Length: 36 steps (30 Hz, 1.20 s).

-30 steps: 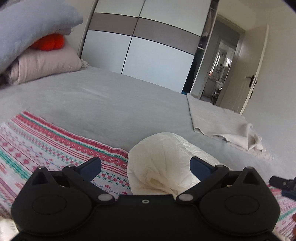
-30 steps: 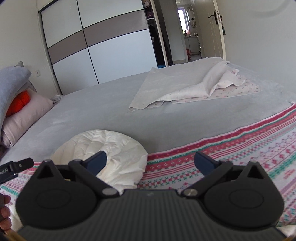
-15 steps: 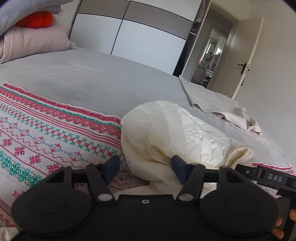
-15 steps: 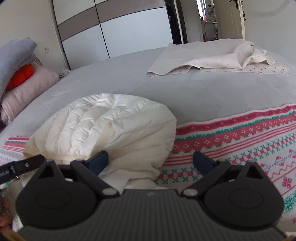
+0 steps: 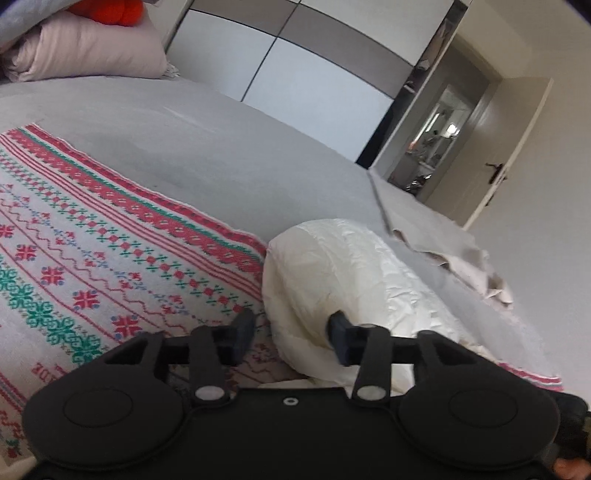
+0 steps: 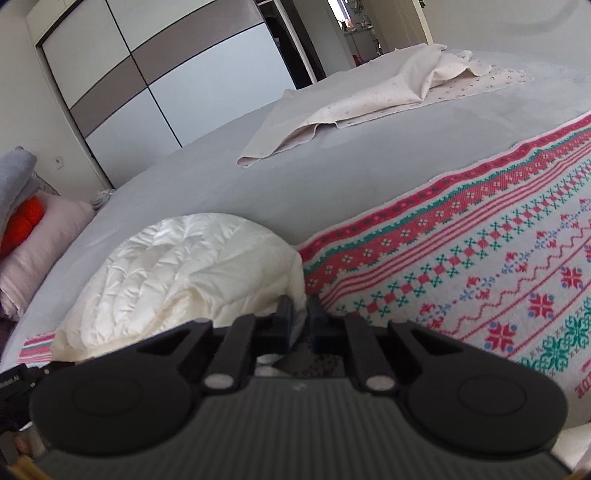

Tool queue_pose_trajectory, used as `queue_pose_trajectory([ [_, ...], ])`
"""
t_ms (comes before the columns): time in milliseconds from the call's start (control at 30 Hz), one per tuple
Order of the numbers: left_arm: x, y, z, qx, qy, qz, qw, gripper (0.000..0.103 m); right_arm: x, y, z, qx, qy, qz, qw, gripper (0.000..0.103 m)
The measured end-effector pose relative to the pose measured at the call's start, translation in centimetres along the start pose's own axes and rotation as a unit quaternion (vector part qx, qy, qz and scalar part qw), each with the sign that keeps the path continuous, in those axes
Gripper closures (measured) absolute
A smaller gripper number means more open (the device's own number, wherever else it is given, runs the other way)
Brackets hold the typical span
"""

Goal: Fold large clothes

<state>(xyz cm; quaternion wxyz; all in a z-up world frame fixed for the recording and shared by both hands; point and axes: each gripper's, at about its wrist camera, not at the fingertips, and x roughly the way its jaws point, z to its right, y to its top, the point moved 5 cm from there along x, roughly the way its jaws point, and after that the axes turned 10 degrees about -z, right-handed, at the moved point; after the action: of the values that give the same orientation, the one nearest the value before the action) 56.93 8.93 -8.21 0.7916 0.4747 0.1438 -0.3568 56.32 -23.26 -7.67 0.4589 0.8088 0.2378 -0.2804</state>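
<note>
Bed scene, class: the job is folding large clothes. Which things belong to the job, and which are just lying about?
Job: white puffy garment; right gripper, closing on its edge; left gripper, jaws opening around it.

Lying about: patterned blanket underneath; beige sheet; pink pillow; orange item; wardrobe.

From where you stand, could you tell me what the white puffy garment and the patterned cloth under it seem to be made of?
White puffy garment: probably thin synthetic shell over padding, given its slight sheen, quilted stitching and crinkles. Patterned cloth: likely matte woven or knitted textile, with red and green motifs that look worked in, not printed.
</note>
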Motion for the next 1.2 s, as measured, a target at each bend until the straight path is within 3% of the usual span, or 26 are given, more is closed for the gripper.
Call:
queue_pose_trajectory([
  [67,-0.5,0.1,0.0,-0.010,-0.031,0.014,0.9994,0.039,-0.5,0.1,0.7,0.024,0.026,-0.006,0.999,0.084],
  [167,-0.2,-0.3,-0.4,-0.039,-0.089,0.005,0.9952,0.036,-1.1,0.1,1.5,0.055,0.062,-0.009,0.997,0.067],
  [300,0.9,-0.4,-1.0,-0.087,-0.104,0.005,0.9907,0.034,-1.2,0.0,1.3,0.054,0.063,-0.004,0.997,0.062],
  [367,0.9,-0.4,-1.2,-0.094,-0.109,0.010,0.9895,0.040,-1.3,-0.2,0.9,0.044,0.052,0.000,0.998,0.061],
  [433,1.3,-0.5,-1.5,-0.108,-0.101,0.002,0.9890,0.077,-1.3,-0.3,0.6,0.039,0.047,0.003,0.998,0.061],
  [500,1.2,-0.6,-1.7,-0.122,-0.109,-0.002,0.9865,0.090,-1.5,-0.4,0.5,0.040,0.054,0.005,0.998,0.054],
  [567,0.0,-0.3,-0.8,-0.097,-0.112,0.019,0.9888,0.093,-1.7,-0.5,0.5,0.044,0.058,0.006,0.997,0.049],
  [633,-1.5,-0.1,1.1,-0.041,-0.114,0.043,0.9917,0.094,-2.2,-0.5,0.6,0.047,0.061,0.005,0.997,0.046],
  [733,-4.0,-0.1,3.8,0.038,-0.142,0.068,0.9867,0.095,-3.2,-0.2,1.1,0.059,0.075,0.001,0.995,0.040],
  [833,-6.9,-0.8,6.8,0.146,-0.171,0.091,0.9702,0.095,-4.5,0.5,1.7,0.073,0.091,0.011,0.993,0.027],
  [967,-10.5,-2.7,9.4,0.289,-0.195,0.100,0.9318,0.095,-6.4,1.7,2.3,0.085,0.116,0.030,0.989,0.016],
  [1100,-12.4,-5.0,9.9,0.373,-0.209,0.059,0.9019,0.094,-7.9,2.8,3.0,0.100,0.142,0.038,0.984,0.012],
  [1200,-12.7,-6.9,10.0,0.440,-0.191,0.014,0.8772,0.094,-8.9,3.6,3.8,0.122,0.170,0.045,0.977,0.009],
])
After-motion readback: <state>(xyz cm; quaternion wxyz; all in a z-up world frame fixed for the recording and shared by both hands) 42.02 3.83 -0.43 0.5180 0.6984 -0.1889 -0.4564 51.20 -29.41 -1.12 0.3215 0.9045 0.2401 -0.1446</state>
